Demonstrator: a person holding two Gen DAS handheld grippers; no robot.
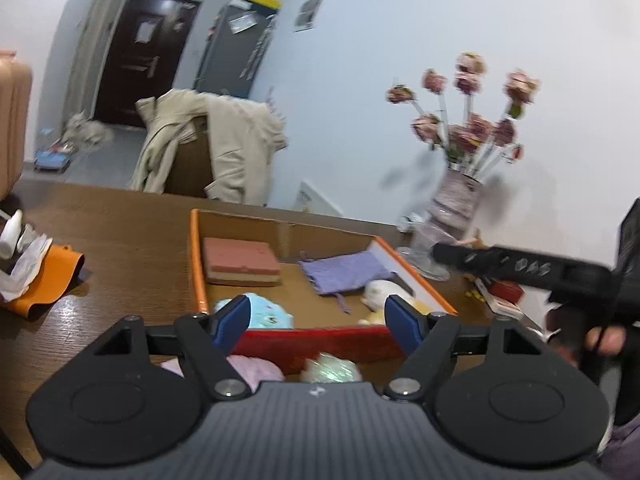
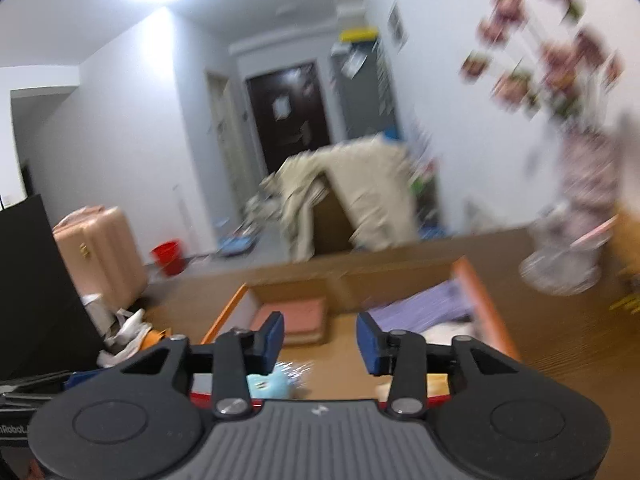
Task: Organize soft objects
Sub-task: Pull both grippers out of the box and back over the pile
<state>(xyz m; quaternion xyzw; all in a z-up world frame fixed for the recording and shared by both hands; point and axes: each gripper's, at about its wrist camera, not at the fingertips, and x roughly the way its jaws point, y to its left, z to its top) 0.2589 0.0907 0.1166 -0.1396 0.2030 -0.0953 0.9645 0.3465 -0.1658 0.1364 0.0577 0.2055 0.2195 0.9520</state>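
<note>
While both hand-held grippers (image 1: pixel 316 316) (image 2: pixel 320 338) gape empty, the cardboard tray (image 1: pixel 199 264) holds a spongy block (image 1: pixel 240 261) — a knit pouch (image 1: pixel 344 270).

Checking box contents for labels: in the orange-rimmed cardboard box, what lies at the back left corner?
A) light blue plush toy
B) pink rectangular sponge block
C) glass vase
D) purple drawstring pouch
B: the pink rectangular sponge block sits in the back left corner of the orange-rimmed cardboard box; the purple drawstring pouch lies to its right.

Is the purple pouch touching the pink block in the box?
Apart. The left wrist view shows bare box floor between the purple pouch and the pink block.
</note>
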